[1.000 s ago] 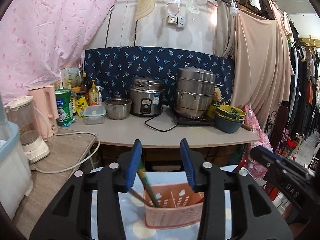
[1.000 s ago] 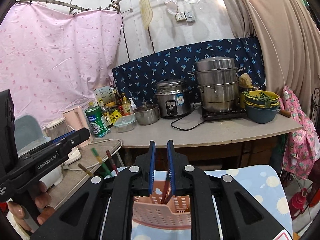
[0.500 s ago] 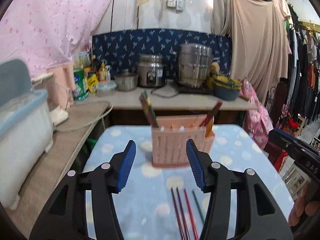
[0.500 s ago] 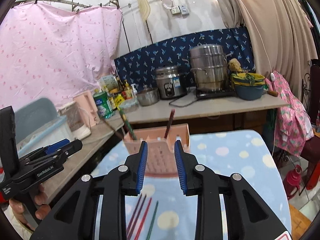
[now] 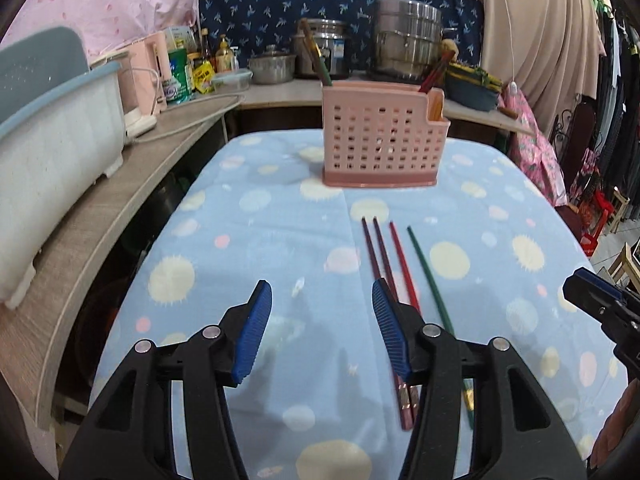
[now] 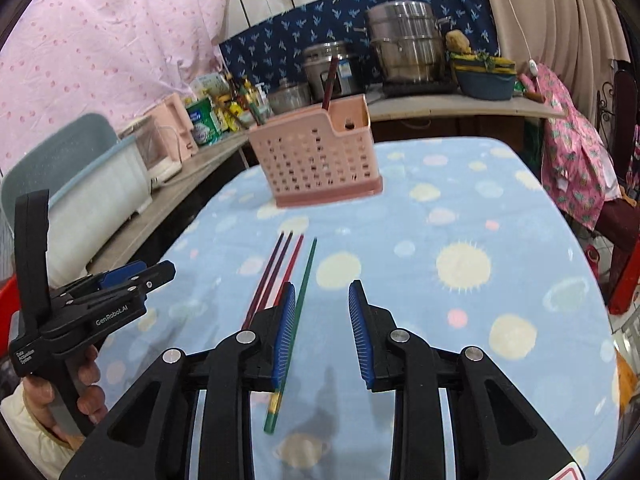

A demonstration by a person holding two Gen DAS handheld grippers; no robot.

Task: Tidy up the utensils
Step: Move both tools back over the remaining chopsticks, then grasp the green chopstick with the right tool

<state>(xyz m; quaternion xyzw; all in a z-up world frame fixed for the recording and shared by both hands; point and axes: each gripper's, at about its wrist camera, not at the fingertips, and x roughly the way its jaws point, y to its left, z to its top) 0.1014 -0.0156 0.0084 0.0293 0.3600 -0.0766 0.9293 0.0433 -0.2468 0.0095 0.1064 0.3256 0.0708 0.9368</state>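
Four chopsticks lying tight together on spotted cloth — left gripper, right gripper both agape, empty; risk: pinching two.

A cramped home kitchen: steel steamer pot and rice cooker at 12 o'clock; hanging clothes at 3.

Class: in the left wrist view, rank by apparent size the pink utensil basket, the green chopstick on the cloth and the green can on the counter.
1. pink utensil basket
2. green chopstick, long but thin
3. green can, though it stands farthest away
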